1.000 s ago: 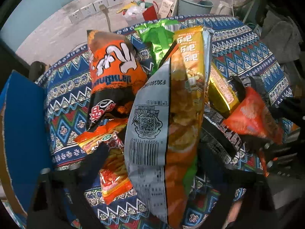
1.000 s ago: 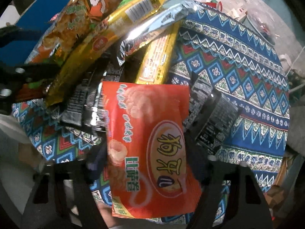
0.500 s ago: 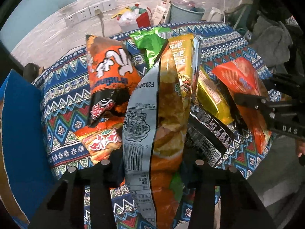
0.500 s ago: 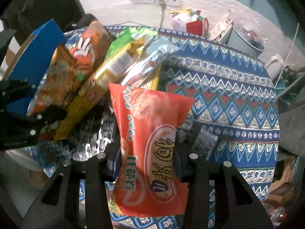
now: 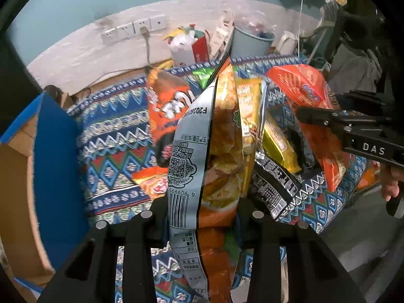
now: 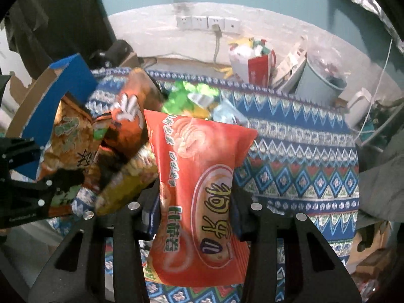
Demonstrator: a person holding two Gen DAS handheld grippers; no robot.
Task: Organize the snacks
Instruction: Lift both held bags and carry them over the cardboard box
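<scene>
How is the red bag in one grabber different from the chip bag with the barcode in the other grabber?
The red bag faces its camera with its printed front; the chip bag shows its grey back seam with barcode and QR code.

The red bag is mostly red-orange with an oval logo; the chip bag is orange-yellow with chip pictures.

The right gripper pinches the red bag; the left gripper, jaws closing, pinches the chip bag.

Both are puffy sealed snack bags, held above the patterned cloth.
</scene>
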